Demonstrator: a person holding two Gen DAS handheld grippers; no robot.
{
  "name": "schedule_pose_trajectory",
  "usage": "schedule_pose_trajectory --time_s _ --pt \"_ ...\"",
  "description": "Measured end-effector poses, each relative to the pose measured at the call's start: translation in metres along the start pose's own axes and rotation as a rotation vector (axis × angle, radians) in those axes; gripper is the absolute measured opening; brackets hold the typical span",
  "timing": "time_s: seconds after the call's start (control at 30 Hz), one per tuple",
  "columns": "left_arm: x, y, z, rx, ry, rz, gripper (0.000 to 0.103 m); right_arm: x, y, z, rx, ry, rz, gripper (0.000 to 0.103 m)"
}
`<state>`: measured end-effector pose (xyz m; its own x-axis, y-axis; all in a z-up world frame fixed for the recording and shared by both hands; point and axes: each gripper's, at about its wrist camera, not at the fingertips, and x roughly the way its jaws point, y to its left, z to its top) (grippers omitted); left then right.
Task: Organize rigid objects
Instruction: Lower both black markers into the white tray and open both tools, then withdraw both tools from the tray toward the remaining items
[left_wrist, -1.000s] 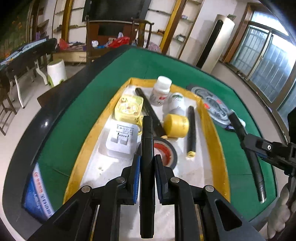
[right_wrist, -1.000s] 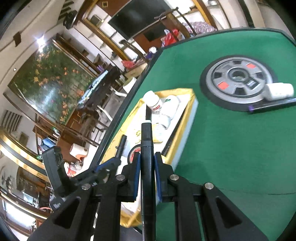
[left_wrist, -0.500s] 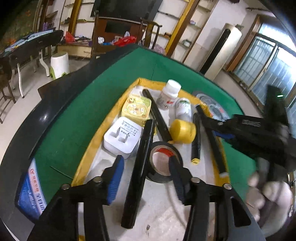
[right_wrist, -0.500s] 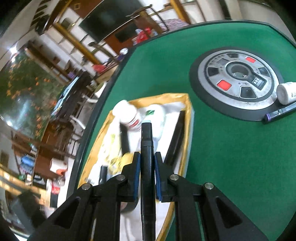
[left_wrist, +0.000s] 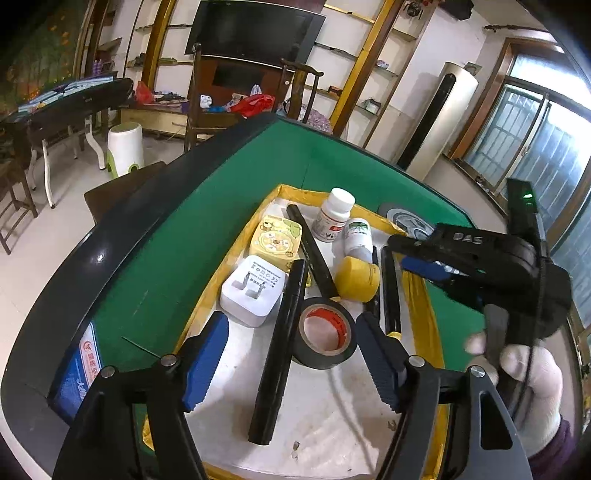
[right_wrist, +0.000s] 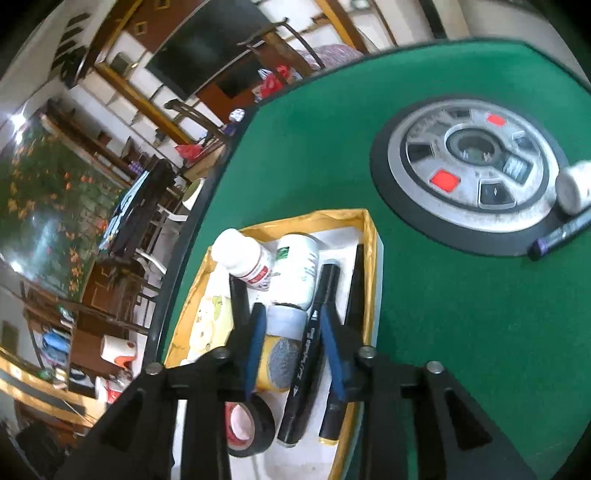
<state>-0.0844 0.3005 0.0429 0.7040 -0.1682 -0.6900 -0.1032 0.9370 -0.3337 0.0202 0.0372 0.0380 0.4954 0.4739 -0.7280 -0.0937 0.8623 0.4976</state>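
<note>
The yellow-rimmed tray (left_wrist: 424, 295) holds black markers (left_wrist: 280, 347), tape roll (left_wrist: 325, 338), two white bottles (left_wrist: 332, 221), charger (left_wrist: 253, 290); left gripper (left_wrist: 291, 354) jaws opening wide, empty; right gripper (right_wrist: 295, 347) jaws opening around a loose marker (right_wrist: 310, 354).

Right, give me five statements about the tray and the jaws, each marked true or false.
1. The black tape roll lies inside the yellow-rimmed tray. True.
2. The left gripper has its jaws clamped on a marker. False: they are opening, and the black marker lies loose between them.
3. A purple-capped marker lies outside the tray. True.
4. The white charger sits on the green felt. False: it is in the tray.
5. The tray holds no bottles. False: a white bottle stands at its far end.
</note>
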Motion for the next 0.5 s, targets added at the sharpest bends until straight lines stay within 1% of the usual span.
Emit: schedule_pose_trajectory --time_s 0.07,0.13,0.23,0.3,0.37,0.47,0.5 --pt "-0.001 -0.001 0.000 0.000 -0.003 0.007 0.075 -0.010 0.003 -0.003 -0.035 -0.023 -0.009 0.042" --pt "-0.006 -0.003 -0.002 0.010 -0.021 0.030 0.075 -0.024 0.004 -0.007 -0.073 -0.051 -0.014 0.045" --pt "-0.015 -0.011 -0.005 0.037 -0.043 0.076 0.076 -0.047 -0.001 -0.018 -0.140 -0.089 -0.025 0.046" --pt "-0.020 -0.018 -0.009 0.059 -0.053 0.124 0.082 -0.067 -0.009 -0.028 -0.202 -0.139 -0.069 0.048" --pt "-0.025 -0.026 -0.012 0.085 -0.069 0.154 0.082 -0.084 -0.016 -0.035 -0.234 -0.184 -0.112 0.059" --pt "-0.031 -0.045 -0.018 0.137 -0.085 0.174 0.082 -0.109 -0.033 -0.045 -0.252 -0.255 -0.172 0.067" --pt "-0.033 -0.052 -0.020 0.157 -0.090 0.177 0.082 -0.119 -0.040 -0.048 -0.255 -0.277 -0.188 0.068"
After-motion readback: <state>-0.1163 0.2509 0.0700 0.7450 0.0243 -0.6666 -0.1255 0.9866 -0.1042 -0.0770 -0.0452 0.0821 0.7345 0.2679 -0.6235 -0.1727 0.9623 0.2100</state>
